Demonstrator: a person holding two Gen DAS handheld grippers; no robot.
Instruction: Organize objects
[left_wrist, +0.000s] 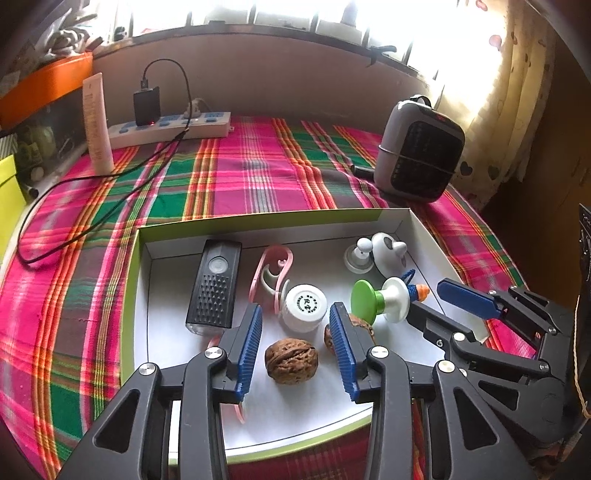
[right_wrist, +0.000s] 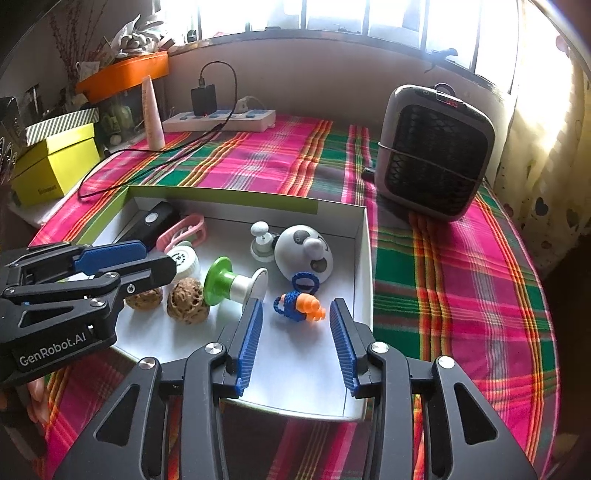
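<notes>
Here my left gripper (left_wrist: 295, 350), jaws spread and empty, frames a walnut (left_wrist: 291, 362) at lower centre for grasping; my right gripper (right_wrist: 295, 332), likewise spread, brackets the earplugs (right_wrist: 300, 305) inside the box (right_wrist: 364, 258)

surface: plaid cloth (right_wrist: 461, 266) | on it: box (right_wrist: 364, 266), heater (right_wrist: 432, 155), power strip (right_wrist: 221, 120)
</notes>
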